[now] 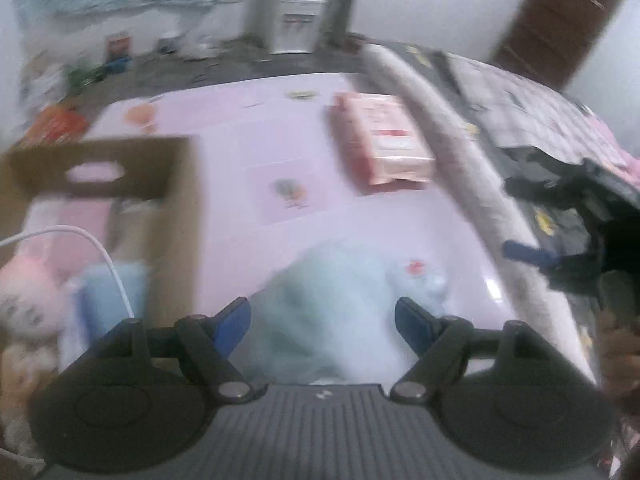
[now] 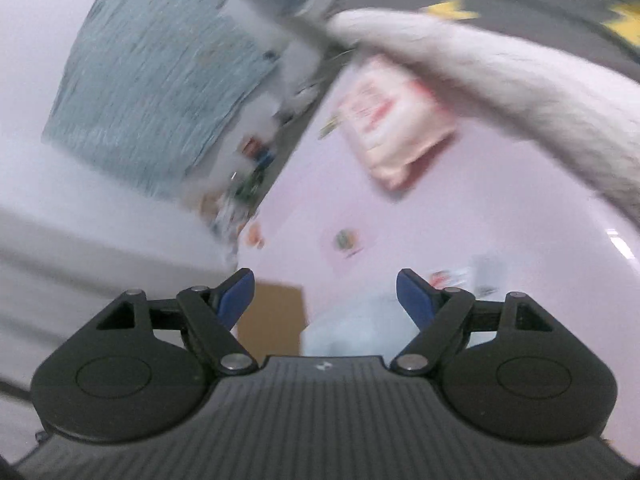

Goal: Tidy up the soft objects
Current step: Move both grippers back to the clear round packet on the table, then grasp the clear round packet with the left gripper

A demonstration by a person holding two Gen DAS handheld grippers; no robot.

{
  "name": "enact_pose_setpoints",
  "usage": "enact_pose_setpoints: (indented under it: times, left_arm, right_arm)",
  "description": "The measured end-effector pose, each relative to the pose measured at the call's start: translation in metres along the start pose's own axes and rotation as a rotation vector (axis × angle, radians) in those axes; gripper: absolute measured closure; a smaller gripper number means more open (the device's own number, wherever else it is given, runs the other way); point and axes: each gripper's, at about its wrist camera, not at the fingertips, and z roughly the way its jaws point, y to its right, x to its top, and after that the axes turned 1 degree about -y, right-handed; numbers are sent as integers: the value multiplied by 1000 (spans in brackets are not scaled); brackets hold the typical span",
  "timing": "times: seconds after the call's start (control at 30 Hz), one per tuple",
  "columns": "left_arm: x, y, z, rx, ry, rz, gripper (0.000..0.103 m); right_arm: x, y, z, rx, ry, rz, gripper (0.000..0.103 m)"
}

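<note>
In the left wrist view my left gripper (image 1: 322, 322) is open just above a pale blue soft bundle (image 1: 332, 304) lying on the pink tabletop (image 1: 248, 120). A pink tissue pack (image 1: 380, 138) lies further back. A cardboard box (image 1: 120, 168) at the left holds a pink plush (image 1: 28, 284) and a light blue soft item (image 1: 112, 292). My right gripper (image 1: 532, 254) shows at the right edge. In the right wrist view my right gripper (image 2: 325, 294) is open and empty, tilted, above the pale blue bundle (image 2: 352, 332), with the tissue pack (image 2: 396, 128) and box (image 2: 272, 320) in sight.
A long grey-white plush roll (image 1: 452, 152) runs along the table's right side, next to a dark patterned cloth (image 1: 552, 216). A water dispenser (image 1: 292, 20) and floor clutter (image 1: 80, 72) stand beyond the table. A white cable (image 1: 100, 252) crosses the box.
</note>
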Motion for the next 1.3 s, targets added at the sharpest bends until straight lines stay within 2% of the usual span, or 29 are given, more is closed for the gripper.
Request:
enact_pose_setpoints:
  times: [0.13, 0.2, 0.23, 0.37, 0.43, 0.57, 0.63, 0.7, 0.83, 0.9, 1.0, 1.17, 1.23, 1.3]
  left_arm:
    - [19, 53, 30, -34, -27, 108, 29]
    - [27, 78, 50, -27, -58, 168, 41]
    - [31, 91, 61, -25, -72, 198, 43]
    - [39, 125, 96, -27, -131, 273, 59]
    - [39, 135, 112, -26, -164, 293, 68]
    - [39, 152, 150, 47, -244, 335, 84]
    - [40, 155, 158, 73, -266, 350, 88]
    - [40, 157, 163, 75, -278, 366, 98]
    - [41, 163, 166, 81, -272, 389, 102]
    - [45, 161, 164, 66, -271, 354, 102]
    - [56, 153, 157, -2, -242, 280, 102]
    - [77, 121, 151, -175, -168, 48, 101]
    - [80, 112, 157, -196, -159, -19, 101]
    - [83, 102, 167, -169, -169, -54, 101]
  right_arm:
    - [15, 39, 0, -44, -3, 74, 27]
    - [20, 58, 6, -61, -23, 115, 34]
    - [23, 65, 9, -63, -31, 130, 38]
    - [34, 91, 17, -60, -61, 166, 39]
    - [40, 101, 21, -54, -77, 172, 39]
    - [55, 116, 23, -45, -104, 189, 38]
    - [60, 123, 23, -40, -111, 196, 38]
    - [63, 126, 22, -41, -113, 199, 38]
    - [67, 136, 18, -41, -107, 206, 38]
    - [69, 139, 17, -39, -106, 208, 38]
    - [71, 141, 18, -34, -106, 210, 38]
    - [67, 143, 17, -27, -106, 210, 38]
    - [63, 143, 16, -26, -109, 208, 38]
    - [60, 141, 19, -27, -116, 203, 38]
